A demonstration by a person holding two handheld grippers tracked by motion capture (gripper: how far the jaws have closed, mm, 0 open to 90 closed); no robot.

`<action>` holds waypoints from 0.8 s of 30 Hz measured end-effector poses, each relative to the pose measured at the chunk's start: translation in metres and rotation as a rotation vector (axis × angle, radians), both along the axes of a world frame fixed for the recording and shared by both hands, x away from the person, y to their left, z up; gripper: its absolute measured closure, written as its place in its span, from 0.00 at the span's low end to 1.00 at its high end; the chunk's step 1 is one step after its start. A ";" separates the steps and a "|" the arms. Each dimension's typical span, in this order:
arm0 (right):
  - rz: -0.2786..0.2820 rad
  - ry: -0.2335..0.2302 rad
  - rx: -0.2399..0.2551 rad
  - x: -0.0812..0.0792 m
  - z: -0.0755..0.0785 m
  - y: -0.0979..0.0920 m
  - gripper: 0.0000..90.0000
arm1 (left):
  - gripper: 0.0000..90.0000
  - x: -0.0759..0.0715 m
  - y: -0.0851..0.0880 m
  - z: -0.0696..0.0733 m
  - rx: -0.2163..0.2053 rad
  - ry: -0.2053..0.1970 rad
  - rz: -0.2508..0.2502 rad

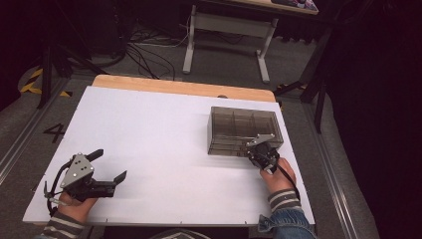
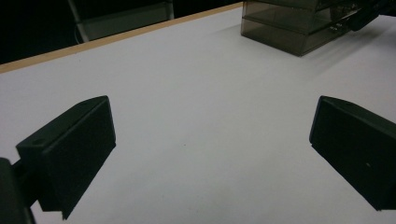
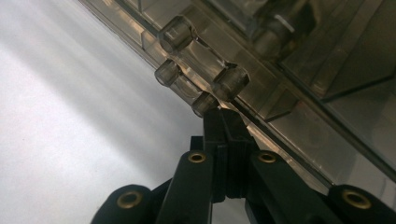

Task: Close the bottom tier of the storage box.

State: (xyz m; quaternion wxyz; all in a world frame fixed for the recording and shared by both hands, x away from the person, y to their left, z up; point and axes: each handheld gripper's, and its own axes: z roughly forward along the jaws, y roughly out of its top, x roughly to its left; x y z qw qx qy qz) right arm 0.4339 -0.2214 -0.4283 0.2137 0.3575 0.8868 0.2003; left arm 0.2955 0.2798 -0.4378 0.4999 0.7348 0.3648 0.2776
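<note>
A smoky see-through drawer box point(image 1: 243, 127) stands at the right of the white table point(image 1: 159, 134). My right gripper point(image 1: 255, 149) is at the box's front face. In the right gripper view its jaws are shut together, and the gripper point(image 3: 222, 114) has its tips against the end of the lower clear drawer handle point(image 3: 184, 86). A second handle point(image 3: 205, 53) sits just above. I see nothing pinched between the jaws. My left gripper point(image 1: 110, 164) rests at the table's front left, open. Only bare table lies between the jaws of the left gripper point(image 2: 212, 105). The box point(image 2: 289, 28) is far off in that view.
A wooden strip point(image 1: 184, 87) runs along the table's far edge. Beyond it are a desk frame point(image 1: 226, 30) and floor cables point(image 1: 149, 50). Dark stands rise at both sides. Sleeved forearms enter from the bottom.
</note>
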 end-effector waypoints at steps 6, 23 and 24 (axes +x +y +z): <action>-0.005 -0.003 0.004 0.000 0.000 0.000 1.00 | 0.01 0.000 0.000 0.000 0.004 0.000 -0.003; 0.006 -0.024 0.041 -0.011 0.017 -0.006 0.94 | 0.01 0.002 -0.001 0.000 0.000 0.000 -0.005; 0.011 -0.028 0.049 -0.011 0.019 -0.007 0.93 | 0.01 0.002 -0.001 0.000 0.000 0.001 -0.005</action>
